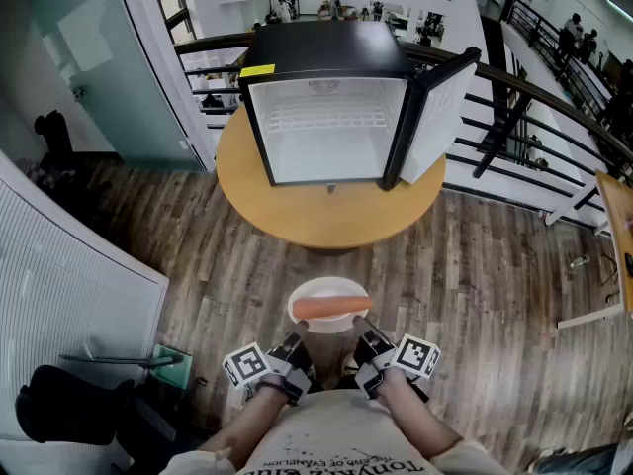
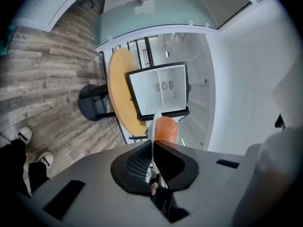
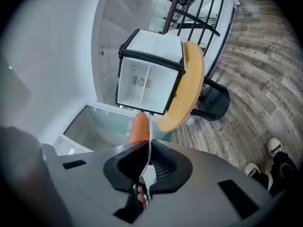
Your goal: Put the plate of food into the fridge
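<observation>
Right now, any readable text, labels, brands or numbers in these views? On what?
Nothing reads cleanly enough to quote.
On the fridge top, the yellow label: too small to read.
On its back wall, the faint mark: unreadable.
The shirt print: upside down, cut off, not reliably legible.
The marker cubes: square patterns only, no characters.

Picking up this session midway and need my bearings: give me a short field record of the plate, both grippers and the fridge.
plate: white plate with one long orange food item, held in the air short of the table
left: left gripper shut on the plate's near rim, left side
right: right gripper shut on the near rim, right side
fridge: black fridge on the round table, inside bare except a wire shelf
door: door open, swung right
status: plate not yet in fridge
</observation>
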Available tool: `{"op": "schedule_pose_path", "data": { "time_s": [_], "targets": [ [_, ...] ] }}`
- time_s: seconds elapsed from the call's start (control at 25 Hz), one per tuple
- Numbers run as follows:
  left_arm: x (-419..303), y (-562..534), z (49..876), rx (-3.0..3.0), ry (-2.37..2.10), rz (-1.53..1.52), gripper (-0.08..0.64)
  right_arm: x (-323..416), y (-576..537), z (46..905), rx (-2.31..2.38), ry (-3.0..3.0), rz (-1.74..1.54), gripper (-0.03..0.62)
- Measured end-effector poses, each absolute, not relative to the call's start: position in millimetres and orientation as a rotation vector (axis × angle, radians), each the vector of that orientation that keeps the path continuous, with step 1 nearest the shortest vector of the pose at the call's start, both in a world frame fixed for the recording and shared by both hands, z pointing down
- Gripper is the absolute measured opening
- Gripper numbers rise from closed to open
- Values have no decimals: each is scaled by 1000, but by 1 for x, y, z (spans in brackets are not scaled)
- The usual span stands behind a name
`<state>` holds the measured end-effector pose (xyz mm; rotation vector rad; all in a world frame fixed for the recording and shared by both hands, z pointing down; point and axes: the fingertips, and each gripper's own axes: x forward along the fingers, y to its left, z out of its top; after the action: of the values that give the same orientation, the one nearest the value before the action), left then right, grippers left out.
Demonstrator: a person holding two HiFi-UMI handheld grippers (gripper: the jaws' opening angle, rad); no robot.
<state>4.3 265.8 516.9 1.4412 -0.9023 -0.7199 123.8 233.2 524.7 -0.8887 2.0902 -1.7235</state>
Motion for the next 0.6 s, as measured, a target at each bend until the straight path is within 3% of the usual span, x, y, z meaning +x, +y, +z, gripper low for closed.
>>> {"op": "schedule_pose_path", "data": {
  "time_s": [0.6],
  "targets": [
    [1, 264, 523, 1432, -907, -711, 31, 124, 232, 533, -931, 2085, -1747, 37]
  ]
}}
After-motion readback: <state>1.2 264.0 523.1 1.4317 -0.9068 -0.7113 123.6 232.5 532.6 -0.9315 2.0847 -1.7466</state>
